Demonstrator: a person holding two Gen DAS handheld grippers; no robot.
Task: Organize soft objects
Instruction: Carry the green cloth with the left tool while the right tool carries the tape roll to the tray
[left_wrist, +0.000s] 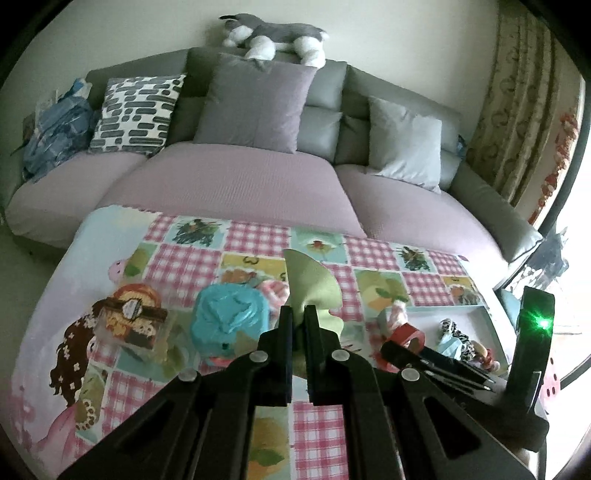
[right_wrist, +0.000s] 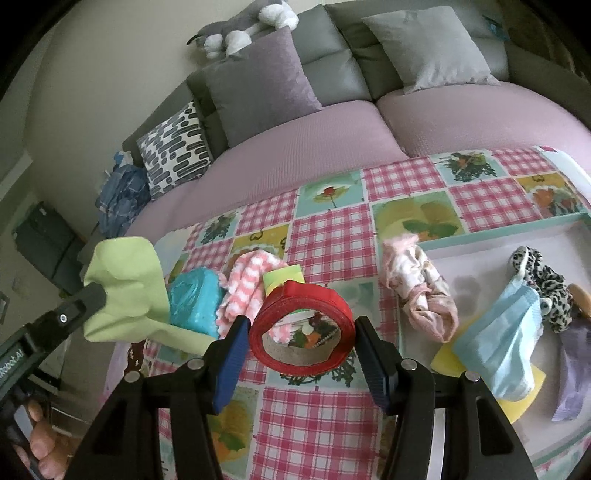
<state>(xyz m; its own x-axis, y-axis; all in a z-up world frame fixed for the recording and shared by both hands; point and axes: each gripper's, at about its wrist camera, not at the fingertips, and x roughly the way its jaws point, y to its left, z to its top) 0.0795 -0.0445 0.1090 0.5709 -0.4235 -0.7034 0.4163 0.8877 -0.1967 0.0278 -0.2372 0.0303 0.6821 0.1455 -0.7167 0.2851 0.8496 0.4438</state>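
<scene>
Jaws of the left gripper (left_wrist: 298, 314) are pinching a limp green cloth (left_wrist: 314, 284) by one bunched edge, holding it above the counter (right_wrist: 325, 229); being light and floppy, it is draping freely. Jaws of the right gripper (right_wrist: 299, 328) are standing spread around a stiff red tape roll (right_wrist: 301, 325), apparently bearing on its sides, with the tray (right_wrist: 491, 242) of soft things lying rightmost.

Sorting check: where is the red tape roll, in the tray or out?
Out. The red tape roll sits between the right claw's fingers, left of the tray.

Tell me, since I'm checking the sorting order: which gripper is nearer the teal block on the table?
Left. The left gripper, shut on the green cloth, hangs just beside the teal block. The right gripper sits farther off, around the red tape roll.
</scene>
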